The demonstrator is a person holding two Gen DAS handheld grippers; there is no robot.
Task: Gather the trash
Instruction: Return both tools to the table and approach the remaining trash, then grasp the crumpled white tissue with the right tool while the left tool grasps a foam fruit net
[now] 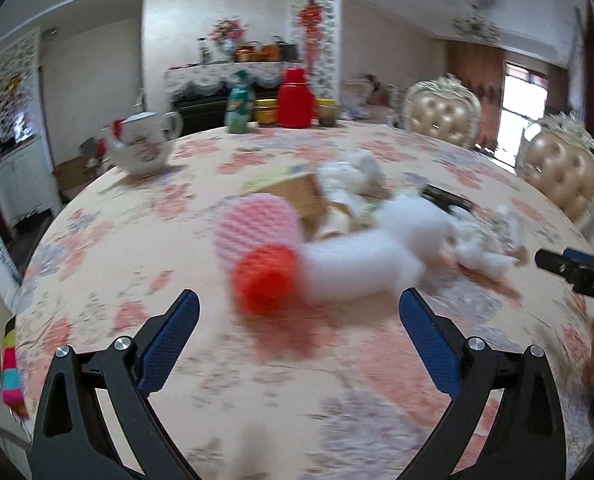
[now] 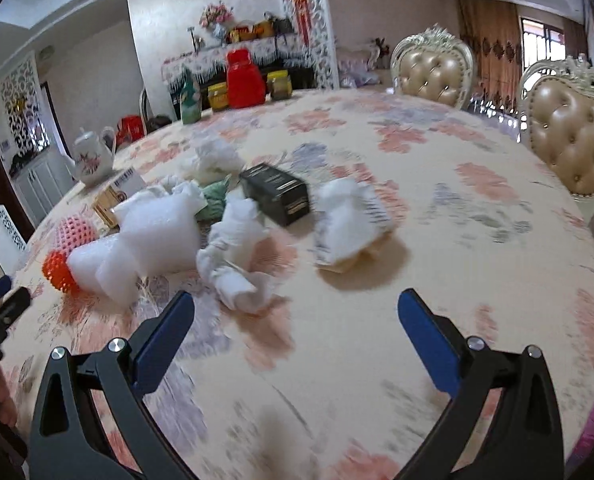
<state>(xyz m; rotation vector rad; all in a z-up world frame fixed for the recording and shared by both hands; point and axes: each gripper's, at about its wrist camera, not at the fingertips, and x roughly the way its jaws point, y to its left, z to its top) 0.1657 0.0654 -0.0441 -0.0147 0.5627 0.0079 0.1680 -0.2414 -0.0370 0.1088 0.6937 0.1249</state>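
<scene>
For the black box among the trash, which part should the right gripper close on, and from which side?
Probably across the narrow width of the black box, coming from above. It lies flat on the table with its long side faces exposed, crumpled white paper crowds its near left corner, and the right gripper is already open wide enough to straddle it.

text: none legible | black box (image 2: pixel 276 194): print blurred | cardboard box (image 2: pixel 118 192): barcode label, unreadable
</scene>
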